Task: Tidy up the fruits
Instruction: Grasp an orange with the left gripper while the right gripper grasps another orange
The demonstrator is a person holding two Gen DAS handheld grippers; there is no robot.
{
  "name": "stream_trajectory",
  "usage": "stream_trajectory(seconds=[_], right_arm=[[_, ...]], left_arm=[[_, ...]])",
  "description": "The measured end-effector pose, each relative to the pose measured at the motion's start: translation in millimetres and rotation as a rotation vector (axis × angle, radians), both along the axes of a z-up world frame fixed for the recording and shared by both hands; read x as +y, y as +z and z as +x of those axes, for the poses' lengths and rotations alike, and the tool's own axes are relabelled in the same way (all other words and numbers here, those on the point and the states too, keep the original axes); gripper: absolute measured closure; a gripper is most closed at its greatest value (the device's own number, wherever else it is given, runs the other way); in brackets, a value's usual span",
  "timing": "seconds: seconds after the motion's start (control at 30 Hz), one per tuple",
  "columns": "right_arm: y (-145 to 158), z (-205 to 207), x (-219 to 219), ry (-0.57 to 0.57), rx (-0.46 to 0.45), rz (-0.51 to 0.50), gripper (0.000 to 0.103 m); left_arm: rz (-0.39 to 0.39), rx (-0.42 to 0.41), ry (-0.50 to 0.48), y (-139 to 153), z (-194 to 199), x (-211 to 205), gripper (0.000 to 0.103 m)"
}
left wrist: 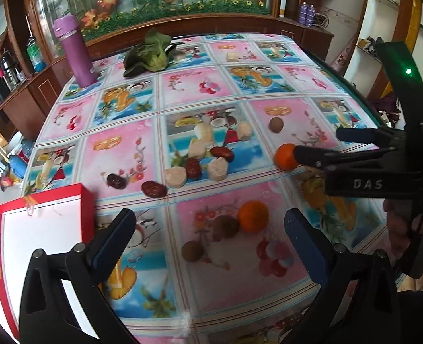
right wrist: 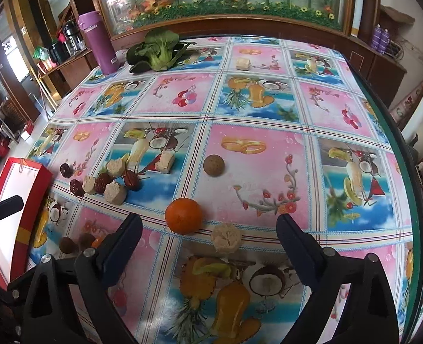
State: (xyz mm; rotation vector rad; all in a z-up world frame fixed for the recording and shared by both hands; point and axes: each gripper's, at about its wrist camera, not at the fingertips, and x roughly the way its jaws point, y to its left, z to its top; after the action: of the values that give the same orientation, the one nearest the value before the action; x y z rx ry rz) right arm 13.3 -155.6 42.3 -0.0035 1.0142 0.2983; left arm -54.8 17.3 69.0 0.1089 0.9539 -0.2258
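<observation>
Two grippers hang over a counter (right wrist: pixel 268 109) covered with a cloth of printed fruit pictures. At the far left edge lies a red box (left wrist: pixel 39 200) with a white inside, and nothing is visible in it. Behind it, at the back of the counter, stands a purple bottle (left wrist: pixel 75 48), and beside the bottle lies a green leafy vegetable (left wrist: pixel 151 54).

The left gripper (left wrist: pixel 211 235) is released, with its jaws wide apart and nothing between them. Just ahead of it, on a pink square, lie two small brown round fruits (left wrist: pixel 225 226) and one orange (left wrist: pixel 253 216); the orange touches the nearer brown fruit. Further back, in the middle, several dark red dates (left wrist: pixel 192 167) lie mixed with pale beige blocks (left wrist: pixel 217 167), close together.

The right gripper (right wrist: pixel 208 229) is also released and empty. A second orange (right wrist: pixel 184 219) lies near its left finger, and a pale round piece (right wrist: pixel 227 236) lies just beside this orange, between the fingers. One more brown round fruit (right wrist: pixel 213 165) sits alone further back. A single beige block (right wrist: pixel 242 63) lies far at the back of the counter.
</observation>
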Motion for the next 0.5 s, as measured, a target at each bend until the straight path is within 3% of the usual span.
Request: stream_trajectory(seconds=[0.23,0.37,0.5], right_arm=[[-8.3,9.3,7.8,0.056,0.036,0.006,0.023],[-12.1,12.9,4.6,0.072,0.049,0.011,0.027],[-17.1,18.7,6.2,0.123,0.072,0.013,0.039]], left_arm=[[-0.062,-0.003,-0.115,-0.2,6.7,-12.8,0.001],[-0.078,0.022,-0.215,-10.3,15.1,-18.6,0.013],[-0.063,0.066,-0.267,-22.5,22.4,-19.7,0.035]])
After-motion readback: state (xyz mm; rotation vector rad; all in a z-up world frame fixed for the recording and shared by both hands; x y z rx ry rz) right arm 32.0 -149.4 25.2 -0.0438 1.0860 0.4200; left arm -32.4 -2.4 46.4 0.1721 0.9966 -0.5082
